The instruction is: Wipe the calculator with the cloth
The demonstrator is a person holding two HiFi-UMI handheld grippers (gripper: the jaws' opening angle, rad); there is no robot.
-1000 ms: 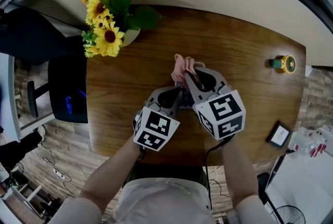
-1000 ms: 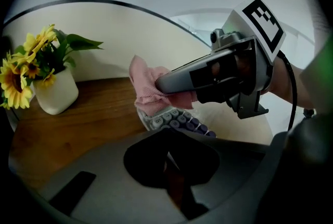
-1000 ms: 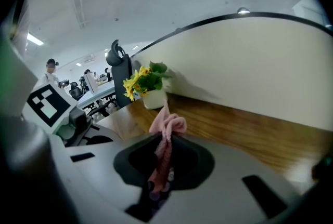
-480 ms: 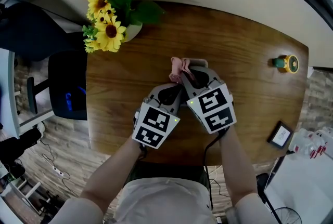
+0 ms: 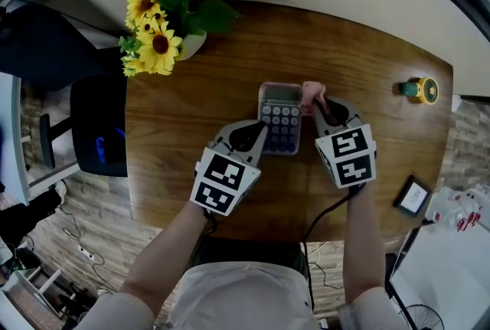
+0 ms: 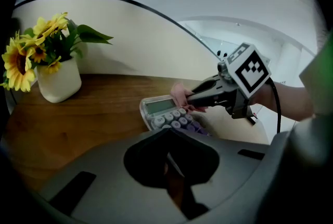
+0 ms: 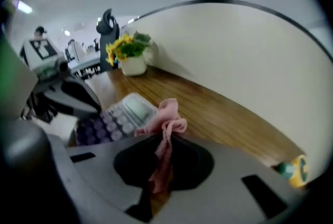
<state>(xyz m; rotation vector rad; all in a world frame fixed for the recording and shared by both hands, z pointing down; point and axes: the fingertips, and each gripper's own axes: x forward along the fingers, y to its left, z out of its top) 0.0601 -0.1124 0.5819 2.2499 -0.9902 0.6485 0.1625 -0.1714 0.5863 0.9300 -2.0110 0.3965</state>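
Left gripper (image 5: 259, 135) jaws together; right gripper (image 5: 318, 101) clamped on cloth (image 7: 165, 115)

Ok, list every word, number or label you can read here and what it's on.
Nothing is readable.
The calculator keys, display: too blurred.
Cubes on left hand-held gripper, right hand-held gripper: patterns, no letters.
The cloth: no print visible.
The dark framed device, lower right: too small.

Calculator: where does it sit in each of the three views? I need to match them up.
Head view: calculator in the middle of the table.
Left gripper view: calculator just below centre.
Right gripper view: calculator left of centre, beside the pink cloth.
Shared landmark: sunflowers, upper left in the head view; sunflowers far left; sunflowers upper left.
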